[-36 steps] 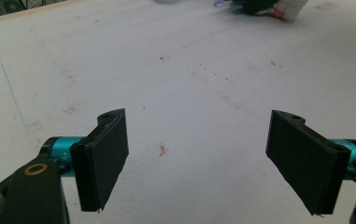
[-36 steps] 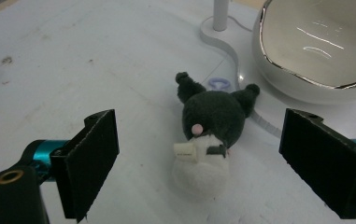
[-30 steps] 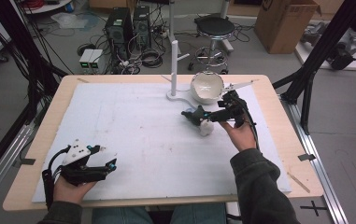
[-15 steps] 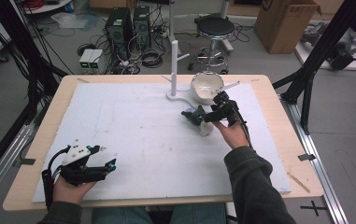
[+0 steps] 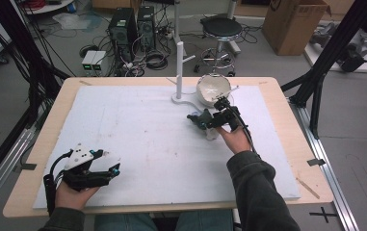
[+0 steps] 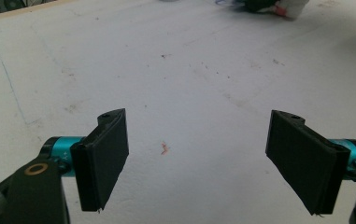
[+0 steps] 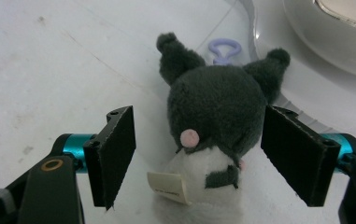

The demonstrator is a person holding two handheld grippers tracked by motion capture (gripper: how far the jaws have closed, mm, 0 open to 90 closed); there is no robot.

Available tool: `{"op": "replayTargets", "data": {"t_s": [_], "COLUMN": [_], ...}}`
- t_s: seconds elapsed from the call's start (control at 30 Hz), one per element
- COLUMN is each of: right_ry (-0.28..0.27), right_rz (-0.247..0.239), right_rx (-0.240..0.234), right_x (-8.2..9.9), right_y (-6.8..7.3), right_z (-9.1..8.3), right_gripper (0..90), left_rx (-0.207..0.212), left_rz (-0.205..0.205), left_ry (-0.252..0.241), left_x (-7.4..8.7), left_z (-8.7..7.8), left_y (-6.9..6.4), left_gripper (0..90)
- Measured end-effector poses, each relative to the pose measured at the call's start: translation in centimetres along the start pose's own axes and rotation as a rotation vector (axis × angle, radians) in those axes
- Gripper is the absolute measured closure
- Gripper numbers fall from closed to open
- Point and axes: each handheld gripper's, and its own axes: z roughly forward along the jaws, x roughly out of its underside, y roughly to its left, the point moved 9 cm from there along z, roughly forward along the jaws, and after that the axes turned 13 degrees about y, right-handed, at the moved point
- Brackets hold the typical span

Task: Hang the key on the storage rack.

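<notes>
High view gave me the count pretty quick: one plush toy (image 5: 205, 126), one white bowl (image 5: 213, 90), one white stand (image 5: 180, 72) with a post, and two tools, all on the white mat (image 5: 137, 144) covering the counter (image 5: 287, 144). The plush was a dark, eared thing with a white body and a lilac clip, lying on the mat just in front of the bowl, near the stand's base.

My right tool (image 5: 209, 120) was down over the plush, the hand (image 5: 234, 139) behind it with the forearm stretched out across the mat from the near edge. In the right gripper view the toy's dark head (image 7: 217, 112) sat between the two jaws. They'd just been closing in; the right pad looked to be brushing the fur, the left one was clear of it, so no clamp on it yet.

My left tool (image 5: 92, 166) sat low over the near left corner of the mat, hand (image 5: 72, 195) underneath and jaws pointing across the mat. Left gripper view had them spread wide apart over bare mat with nothing between them.
</notes>
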Motion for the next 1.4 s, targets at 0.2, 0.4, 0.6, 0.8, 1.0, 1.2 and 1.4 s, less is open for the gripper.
{"op": "replayTargets", "data": {"t_s": [0.2,0.4,0.6,0.8,1.0,1.2,1.4], "right_ry": [0.035,0.048,0.081,0.084,0.084,0.068,0.039], "right_rz": [0.016,0.024,0.047,0.032,0.018,0.027,0.022], "right_rx": [0.017,0.021,0.022,0.043,0.048,0.019,0.005], "right_x": [0.2,0.2,0.5,0.6,0.6,0.6,0.3], "right_y": [-0.3,-0.5,-0.7,-0.9,-0.9,-1.0,-1.1], "right_z": [0.8,1.3,1.8,1.8,1.8,1.7,1.4], "right_gripper": [26.7,29.0,34.7,42.9,47.0,50.0,52.0], "left_rx": [-0.001,0.002,0.002,0.003,0.001,0.001,0.001], "left_rz": [0.002,0.001,-0.001,0.004,0.0,-0.004,-0.002], "left_ry": [0.002,0.003,-0.001,0.001,0.001,-0.002,-0.002], "left_x": [0.0,0.1,0.0,0.0,0.1,0.1,0.1], "left_z": [0.0,0.0,0.0,0.0,0.0,-0.1,-0.1], "left_y": [0.0,0.0,0.0,0.0,-0.1,0.0,0.1], "left_gripper": [21.5,21.5,21.5,21.5,21.5,21.5,21.5]}}
